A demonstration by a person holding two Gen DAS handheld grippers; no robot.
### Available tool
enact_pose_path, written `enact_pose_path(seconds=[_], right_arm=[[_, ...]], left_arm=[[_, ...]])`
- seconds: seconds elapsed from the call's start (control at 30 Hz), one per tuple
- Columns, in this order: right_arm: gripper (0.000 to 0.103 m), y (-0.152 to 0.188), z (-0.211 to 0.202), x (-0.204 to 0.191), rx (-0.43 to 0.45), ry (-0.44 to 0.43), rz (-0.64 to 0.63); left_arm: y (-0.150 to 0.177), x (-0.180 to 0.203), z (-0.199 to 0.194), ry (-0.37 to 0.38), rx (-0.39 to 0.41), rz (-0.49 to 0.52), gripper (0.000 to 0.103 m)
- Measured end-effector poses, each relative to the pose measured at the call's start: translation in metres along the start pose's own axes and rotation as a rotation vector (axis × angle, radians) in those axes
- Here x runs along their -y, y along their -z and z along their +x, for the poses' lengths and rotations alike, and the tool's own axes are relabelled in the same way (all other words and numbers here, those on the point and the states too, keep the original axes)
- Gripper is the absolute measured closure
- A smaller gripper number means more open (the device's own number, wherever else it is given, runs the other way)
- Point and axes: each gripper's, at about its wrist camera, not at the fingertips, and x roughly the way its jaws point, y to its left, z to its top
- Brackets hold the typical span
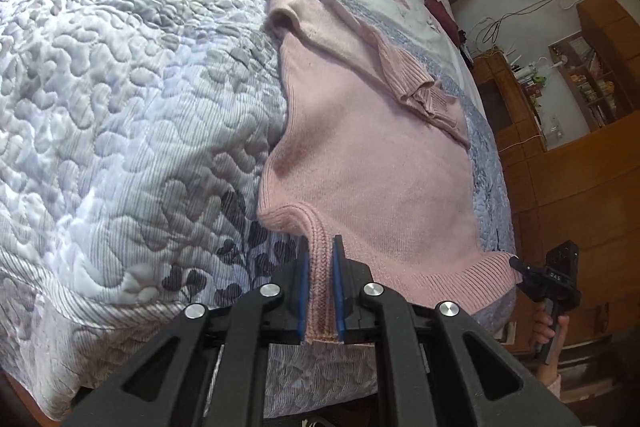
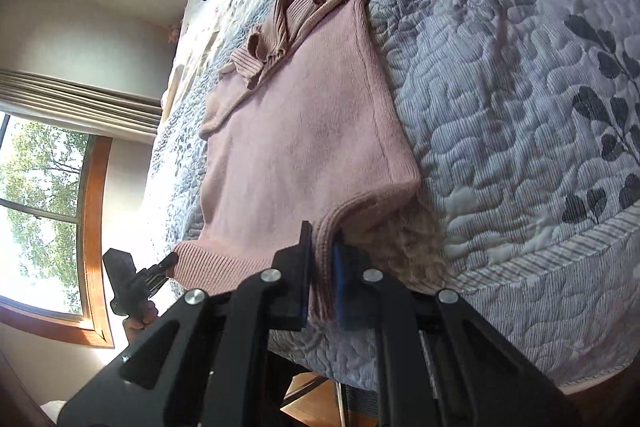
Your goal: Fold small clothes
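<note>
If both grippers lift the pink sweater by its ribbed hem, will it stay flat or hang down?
The pink sweater will probably sag between the left gripper and the right gripper: its knit already drapes and buckles beside each clamp. The sleeves, lying loosely bunched on top, may slide off. It looks thick, so perhaps slightly heavy.

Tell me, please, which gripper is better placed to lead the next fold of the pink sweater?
Neither clearly: the left gripper and right gripper each clamp one corner of the pink sweater at its ribbed hem, so both should probably lift together.
</note>
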Motion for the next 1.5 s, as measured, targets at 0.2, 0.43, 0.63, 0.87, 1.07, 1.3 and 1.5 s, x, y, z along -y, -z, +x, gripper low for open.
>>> enact_pose_path(seconds=[0.2, 0.43, 0.63, 0.87, 1.07, 1.3, 1.5], right_arm=[[0.095, -0.053, 0.013, 0.007, 0.002, 0.015, 0.056], [0.095, -0.106, 0.044, 0.011, -0.027, 0.053, 0.087], [0.095, -0.133, 0.067, 0.021, -0.058, 0.066, 0.118], [0.091, -0.137, 0.079, 0.029, -0.083, 0.065, 0.141], [0.073, -0.129, 0.062, 0.015, -0.061, 0.09, 0.061], [0.044, -0.123, 0.045, -0.003, 0.009, 0.189, -0.037], [0.044, -0.121, 0.049, -0.018, 0.005, 0.27, -0.148]], left_arm=[[-0.048, -0.006, 0.018, -0.008, 0.029, -0.039, 0.093], [-0.092, -0.023, 0.055, -0.037, 0.026, -0.089, 0.093], [-0.117, -0.033, 0.078, -0.069, 0.028, -0.112, 0.092], [-0.131, -0.053, 0.076, -0.122, 0.032, -0.132, 0.093], [-0.127, -0.034, 0.059, -0.126, 0.053, 0.002, 0.063], [-0.119, 0.009, 0.077, -0.151, 0.013, 0.23, 0.045], [-0.119, 0.021, 0.104, -0.168, -0.038, 0.274, 0.043]])
